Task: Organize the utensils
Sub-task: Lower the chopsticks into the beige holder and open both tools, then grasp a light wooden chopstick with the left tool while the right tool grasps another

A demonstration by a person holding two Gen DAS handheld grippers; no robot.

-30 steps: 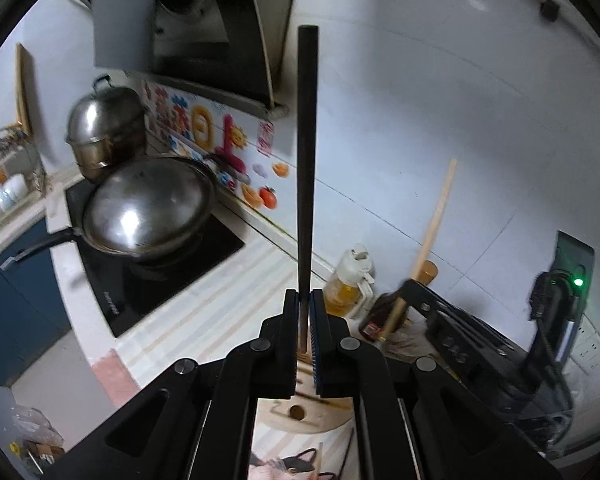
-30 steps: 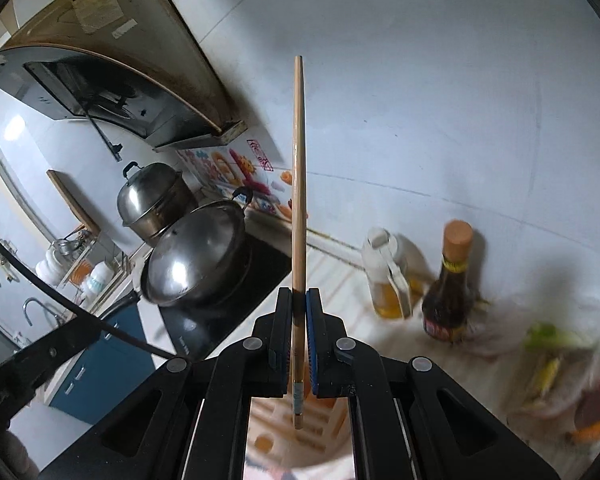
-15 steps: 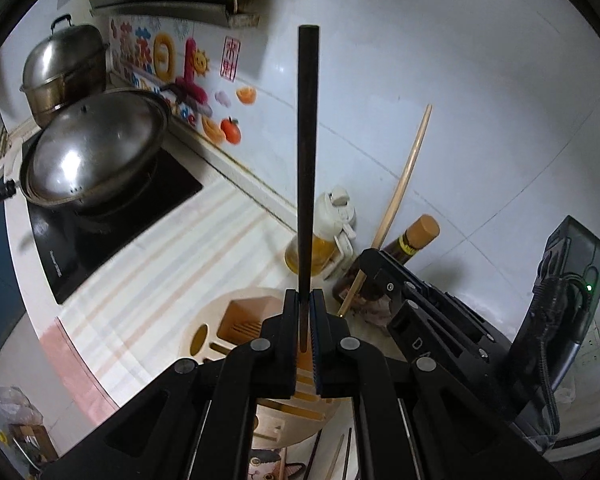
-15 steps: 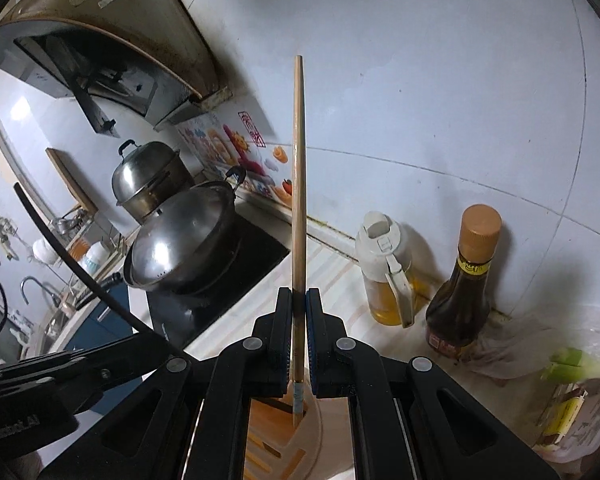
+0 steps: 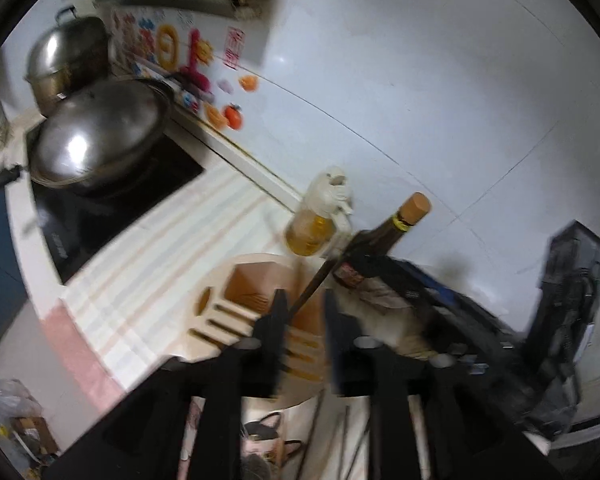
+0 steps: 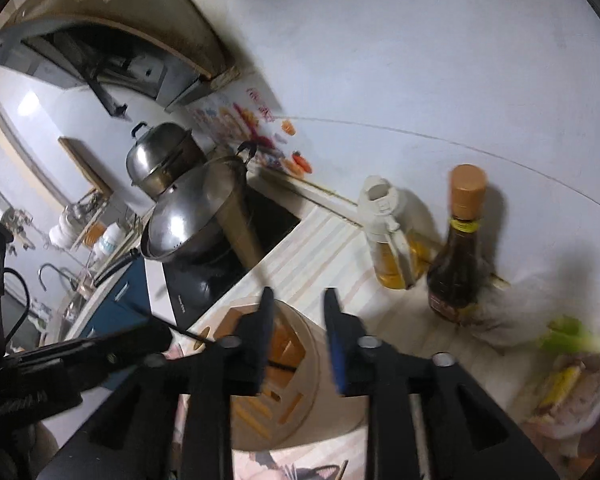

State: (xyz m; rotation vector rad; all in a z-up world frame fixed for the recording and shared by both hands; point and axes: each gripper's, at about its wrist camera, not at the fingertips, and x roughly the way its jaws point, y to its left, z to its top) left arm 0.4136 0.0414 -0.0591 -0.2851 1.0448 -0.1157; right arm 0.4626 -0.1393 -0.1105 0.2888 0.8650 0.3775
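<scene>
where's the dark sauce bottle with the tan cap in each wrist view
Left wrist: dark sauce bottle right of centre, tilted, just beyond the right gripper.
Right wrist: same bottle right of centre, upright, against the wall.
Shared landmark: the oil bottle stands immediately left of it in both.

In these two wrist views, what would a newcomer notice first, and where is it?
Probably the round wooden holder with its slots, low in the middle of both views, with a dark chopstick leaning out of it between the open jaws of the left gripper. The right gripper hangs open over the same holder; both sets of jaws have just been opening. Next comes the shiny wok lid on the black cooktop at left.
</scene>
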